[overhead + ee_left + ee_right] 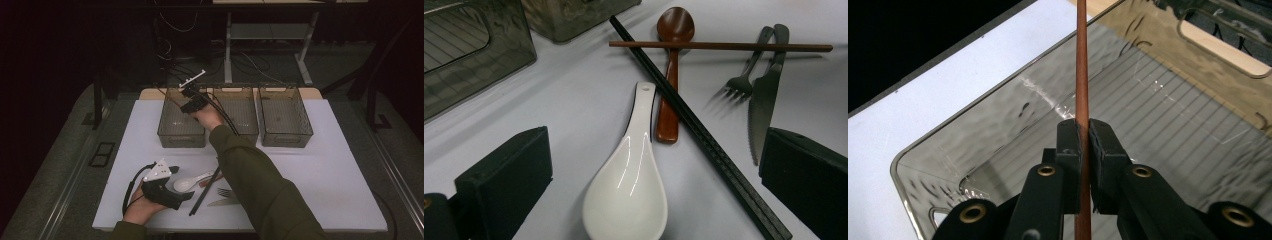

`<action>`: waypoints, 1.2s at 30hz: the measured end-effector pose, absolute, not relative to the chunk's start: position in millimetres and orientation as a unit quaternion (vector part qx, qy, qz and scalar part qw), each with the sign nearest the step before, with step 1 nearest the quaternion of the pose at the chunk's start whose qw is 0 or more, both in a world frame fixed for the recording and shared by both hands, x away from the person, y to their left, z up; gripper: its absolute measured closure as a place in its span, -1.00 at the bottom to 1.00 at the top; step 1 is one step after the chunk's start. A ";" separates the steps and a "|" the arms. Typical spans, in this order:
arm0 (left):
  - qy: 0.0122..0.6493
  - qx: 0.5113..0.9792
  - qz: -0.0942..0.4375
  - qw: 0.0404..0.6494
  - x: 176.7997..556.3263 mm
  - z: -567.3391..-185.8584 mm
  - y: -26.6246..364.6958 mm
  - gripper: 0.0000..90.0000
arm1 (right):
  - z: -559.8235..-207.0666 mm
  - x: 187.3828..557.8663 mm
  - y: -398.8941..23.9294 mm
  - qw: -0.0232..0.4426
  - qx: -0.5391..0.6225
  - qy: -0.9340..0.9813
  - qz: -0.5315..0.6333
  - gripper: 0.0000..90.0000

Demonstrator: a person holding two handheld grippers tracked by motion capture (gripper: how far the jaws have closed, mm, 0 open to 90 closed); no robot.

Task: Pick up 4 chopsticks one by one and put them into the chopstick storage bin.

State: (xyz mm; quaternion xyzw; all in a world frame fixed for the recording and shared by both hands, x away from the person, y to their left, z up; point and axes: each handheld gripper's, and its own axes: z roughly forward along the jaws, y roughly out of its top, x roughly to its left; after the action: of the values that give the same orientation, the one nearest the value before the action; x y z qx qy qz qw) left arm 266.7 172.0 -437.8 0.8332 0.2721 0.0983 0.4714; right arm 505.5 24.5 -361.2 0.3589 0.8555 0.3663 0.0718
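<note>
Right gripper (1084, 137) clamped on a brown chopstick (1081, 60) above the leftmost of 3 smoky bins (998, 130), left gripper (654, 165) spread wide on the desk (574, 100), white spoon (629, 190) between its jaws

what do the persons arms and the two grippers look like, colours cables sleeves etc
Both forearms wear a dark olive-green long sleeve. The left hand-held gripper is matt black with a grey three-cornered plate on top and a black cable looping from it. The right hand-held gripper is also black, with black cables trailing back; up close its arms show brass-coloured rivets and blocky black pads.
</note>
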 end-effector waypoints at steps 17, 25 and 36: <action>0.274 0.832 0.099 0.472 267.1 -437.1 174.9 -1.00 | -379.5 507.2 36.2 0.067 0.365 0.863 0.341 0.72; 0.274 0.833 0.099 0.471 267.2 -437.4 174.7 -1.00 | -374.9 507.6 31.8 0.071 0.365 0.859 0.352 0.30; 0.274 0.833 0.100 0.470 267.5 -438.1 173.8 -1.00 | -356.6 501.6 10.4 0.069 0.354 0.852 0.379 0.04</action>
State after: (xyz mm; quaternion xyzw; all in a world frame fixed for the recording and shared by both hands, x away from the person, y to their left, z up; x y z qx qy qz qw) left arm 267.5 173.8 -438.1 0.8330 0.2740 0.1002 0.4700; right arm 501.6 10.4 -356.6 0.3543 0.8521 0.3789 0.0687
